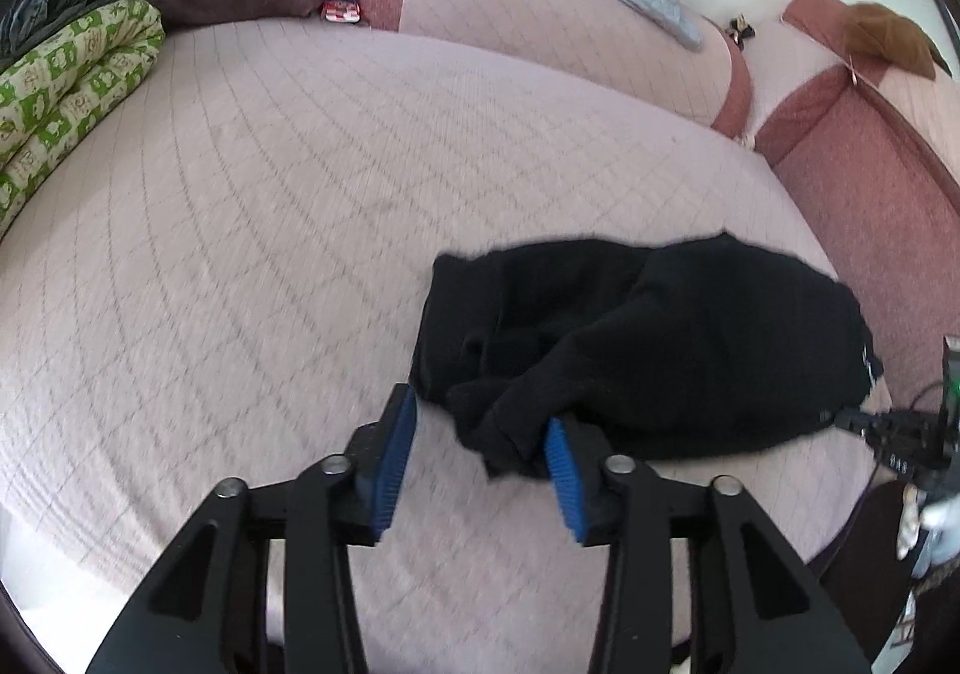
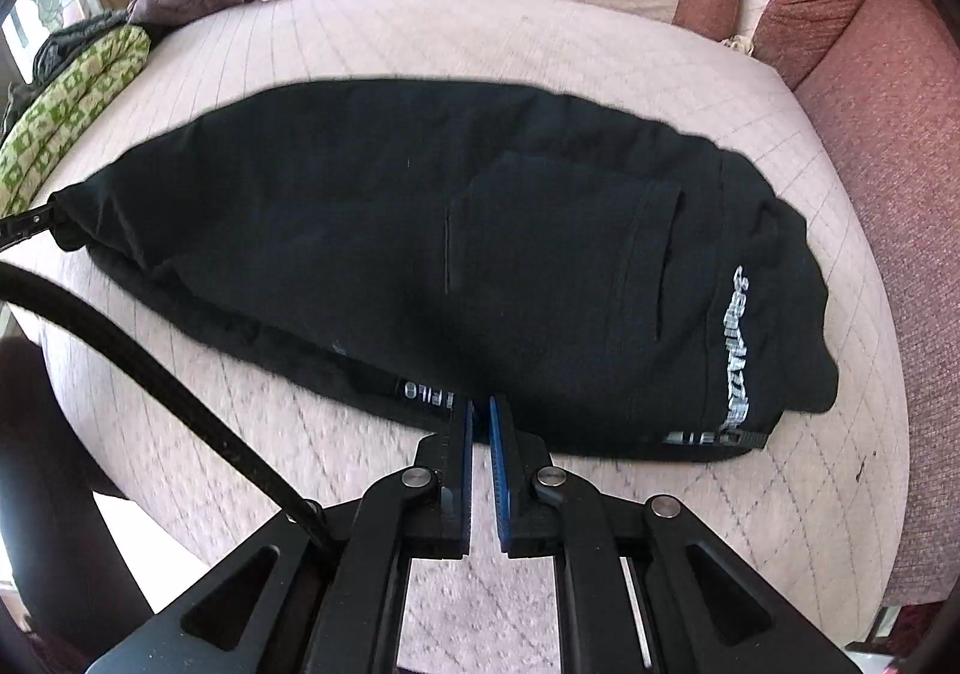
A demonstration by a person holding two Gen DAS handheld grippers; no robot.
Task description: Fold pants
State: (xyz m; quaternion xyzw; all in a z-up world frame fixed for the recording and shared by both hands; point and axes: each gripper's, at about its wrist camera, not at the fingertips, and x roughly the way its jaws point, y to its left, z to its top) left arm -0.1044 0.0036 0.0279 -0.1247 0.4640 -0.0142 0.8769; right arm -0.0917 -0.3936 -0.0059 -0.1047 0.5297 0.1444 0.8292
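Black pants [image 2: 420,254] are lying folded across the pink quilted bed [image 1: 240,254]. My left claw [image 1: 480,434] is standing partly open with a bunched leg end between its pads. My right claw [image 2: 480,416] is pinching the near hem. Green bedding [image 1: 66,86] is sitting far left.

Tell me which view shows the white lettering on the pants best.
The right wrist view: the lettering runs clearly along the near side of the black pants. The left wrist view shows only a faint white speck at the pants' far right edge.
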